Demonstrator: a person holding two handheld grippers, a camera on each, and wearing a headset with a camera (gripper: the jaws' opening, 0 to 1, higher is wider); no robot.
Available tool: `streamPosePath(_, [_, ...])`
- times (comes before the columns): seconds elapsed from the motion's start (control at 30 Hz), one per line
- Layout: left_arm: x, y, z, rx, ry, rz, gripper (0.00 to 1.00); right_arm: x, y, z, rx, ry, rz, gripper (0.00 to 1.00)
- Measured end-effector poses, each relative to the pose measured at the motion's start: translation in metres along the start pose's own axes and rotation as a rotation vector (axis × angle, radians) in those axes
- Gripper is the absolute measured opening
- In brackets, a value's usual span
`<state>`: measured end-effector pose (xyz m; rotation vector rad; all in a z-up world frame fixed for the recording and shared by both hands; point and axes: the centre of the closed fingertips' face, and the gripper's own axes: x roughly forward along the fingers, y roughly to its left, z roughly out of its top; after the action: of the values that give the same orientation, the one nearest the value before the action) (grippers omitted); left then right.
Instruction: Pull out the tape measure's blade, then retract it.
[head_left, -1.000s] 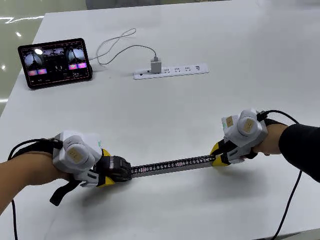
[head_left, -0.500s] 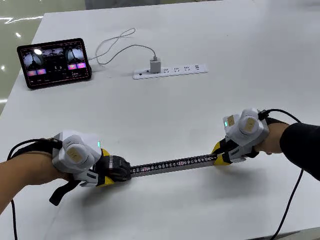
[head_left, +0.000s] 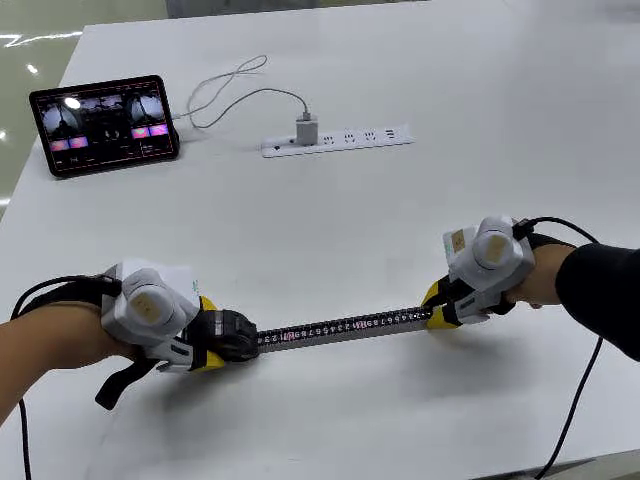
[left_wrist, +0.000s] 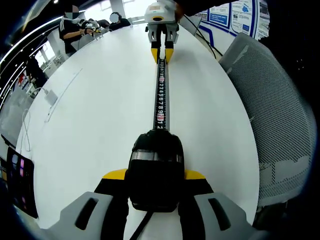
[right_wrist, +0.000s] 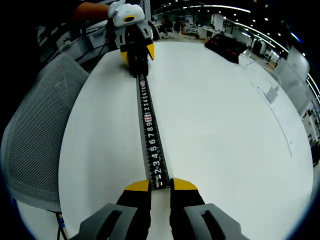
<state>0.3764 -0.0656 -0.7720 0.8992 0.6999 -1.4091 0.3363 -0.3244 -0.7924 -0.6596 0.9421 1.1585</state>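
The left gripper (head_left: 213, 335) was clamped on the black, rounded plastic tape measure case (left_wrist: 156, 165) low over the white workbench (head_left: 330, 230), while the right gripper (right_wrist: 160, 186) pinched the tip of the narrow black metal blade with white numerals (right_wrist: 149, 125), stretched straight between them. The thin blade would likely be springy and prone to kinking, best held at its end hook; the case looked compact, smooth and fairly solid, wanting a firm squeeze across its sides
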Motion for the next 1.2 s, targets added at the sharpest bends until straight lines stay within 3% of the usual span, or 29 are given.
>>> streamPosePath(0.2, [0.0004, 0.0005, 0.0002, -0.006, 0.002, 0.003, 0.33, 0.0005, -0.0009, -0.0010, -0.036, 0.039, 0.001, 0.11])
streamPosePath(0.53, [-0.0004, 0.0006, -0.0002, -0.004, 0.028, -0.003, 0.34, 0.0001, -0.0008, -0.0014, -0.030, 0.037, 0.016, 0.12])
streamPosePath(0.87, [-0.0034, 0.0004, -0.0004, -0.027, 0.042, -0.008, 0.35, 0.0000, 0.0010, -0.0036, -0.095, 0.076, 0.028, 0.12])
streamPosePath(1.03, [-0.0075, -0.0004, 0.0038, -0.042, 0.029, -0.016, 0.42, -0.0005, -0.0022, -0.0028, -0.111, 0.088, 0.016, 0.17])
streamPosePath(1.2, [-0.0092, -0.0018, -0.0013, -0.040, 0.051, -0.018, 0.45, -0.0028, 0.0034, 0.0008, -0.115, 0.083, 0.017, 0.18])
